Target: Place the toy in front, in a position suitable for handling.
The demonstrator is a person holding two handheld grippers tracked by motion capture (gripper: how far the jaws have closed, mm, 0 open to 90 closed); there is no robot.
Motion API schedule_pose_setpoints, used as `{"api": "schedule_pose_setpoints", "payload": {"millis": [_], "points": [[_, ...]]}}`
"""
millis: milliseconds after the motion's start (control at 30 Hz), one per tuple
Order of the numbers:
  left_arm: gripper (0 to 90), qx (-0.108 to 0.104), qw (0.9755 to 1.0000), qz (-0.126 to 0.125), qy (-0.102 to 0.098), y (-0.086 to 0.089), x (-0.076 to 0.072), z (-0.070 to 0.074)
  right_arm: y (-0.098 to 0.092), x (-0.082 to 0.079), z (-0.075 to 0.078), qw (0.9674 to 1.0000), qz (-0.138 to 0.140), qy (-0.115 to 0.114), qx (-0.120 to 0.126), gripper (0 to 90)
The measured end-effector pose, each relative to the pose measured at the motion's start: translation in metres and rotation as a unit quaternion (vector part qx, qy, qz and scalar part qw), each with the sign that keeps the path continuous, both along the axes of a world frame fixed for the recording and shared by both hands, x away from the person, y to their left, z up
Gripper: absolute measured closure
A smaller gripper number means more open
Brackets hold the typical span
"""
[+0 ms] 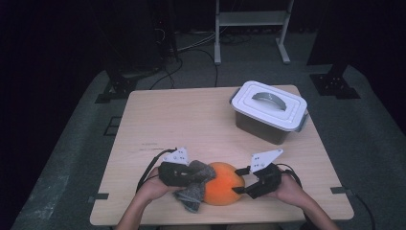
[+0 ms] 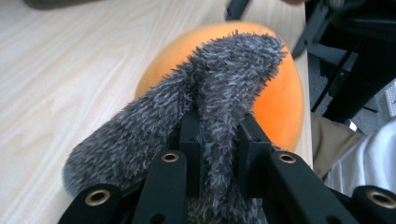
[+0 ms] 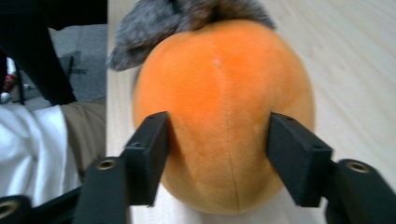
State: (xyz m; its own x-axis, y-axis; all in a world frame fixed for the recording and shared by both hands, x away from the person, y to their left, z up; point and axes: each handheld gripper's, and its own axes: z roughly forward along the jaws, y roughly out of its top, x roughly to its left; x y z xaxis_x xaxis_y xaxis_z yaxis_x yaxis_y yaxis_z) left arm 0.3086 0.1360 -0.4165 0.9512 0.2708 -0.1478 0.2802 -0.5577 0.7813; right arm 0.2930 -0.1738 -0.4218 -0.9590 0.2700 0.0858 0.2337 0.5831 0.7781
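The left tongs [image 2: 217, 140] pinch a grey furry cloth [image 2: 205, 107] draped over the orange plush ball [image 3: 222, 107], likely to wipe it; the right tongs [image 3: 217, 154] straddle the ball, steadying it on the worktop [image 1: 191, 115]

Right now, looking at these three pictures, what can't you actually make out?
- Inside of the grey box, high view: its white lid is on.
- Underside of the orange plush ball, every view: it rests on the table.
- Far end of the grey furry piece, left gripper view: the left gripper covers where it is pinched.
- Small print on the table, high view: too small to read.
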Motion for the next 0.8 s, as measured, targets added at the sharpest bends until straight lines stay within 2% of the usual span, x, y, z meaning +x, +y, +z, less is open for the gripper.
{"api": "schedule_pose_setpoints", "payload": {"millis": [100, 333, 400, 433, 500, 567, 633, 733, 800], "points": [[75.4, 0.002, 1.0000, -0.002, 0.004, 0.003, -0.001, -0.001, 0.003, 0.007, 0.004, 1.0000, -0.008, 0.004, 0.004, 26.7], [75.3, 0.002, 1.0000, -0.007, 0.003, 0.002, -0.001, 0.000, 0.014, 0.020, -0.005, 0.9991, -0.003, 0.043, 0.002, 19.7], [75.3, -0.003, 1.0000, -0.004, 0.003, 0.002, 0.002, 0.002, 0.015, 0.022, -0.007, 0.9986, -0.005, 0.051, 0.010, 25.1], [75.4, -0.010, 0.9999, -0.002, 0.005, 0.002, 0.004, 0.003, 0.014, 0.022, -0.007, 0.9986, -0.007, 0.051, 0.009, 31.7], [75.4, -0.018, 0.9998, -0.001, 0.004, 0.001, 0.006, 0.007, 0.014, 0.019, -0.005, 0.9994, -0.001, 0.033, 0.009, 41.8], [75.4, -0.030, 0.9995, -0.003, 0.002, -0.003, 0.008, 0.014, 0.013, 0.018, -0.002, 0.9998, -0.003, 0.016, 0.013, 47.9], [75.4, -0.040, 0.9992, -0.009, -0.004, -0.008, 0.010, 0.020, 0.012, 0.017, 0.000, 0.9998, -0.006, 0.005, 0.020, 49.8], [75.3, -0.028, 0.9993, -0.019, -0.014, -0.018, 0.011, 0.027, 0.014, 0.016, 0.000, 0.9998, -0.002, -0.001, 0.018, 50.1], [75.3, -0.029, 0.9993, -0.021, -0.014, -0.019, 0.011, 0.026, 0.012, 0.015, 0.000, 0.9999, -0.003, -0.001, 0.014, 50.1]]}}
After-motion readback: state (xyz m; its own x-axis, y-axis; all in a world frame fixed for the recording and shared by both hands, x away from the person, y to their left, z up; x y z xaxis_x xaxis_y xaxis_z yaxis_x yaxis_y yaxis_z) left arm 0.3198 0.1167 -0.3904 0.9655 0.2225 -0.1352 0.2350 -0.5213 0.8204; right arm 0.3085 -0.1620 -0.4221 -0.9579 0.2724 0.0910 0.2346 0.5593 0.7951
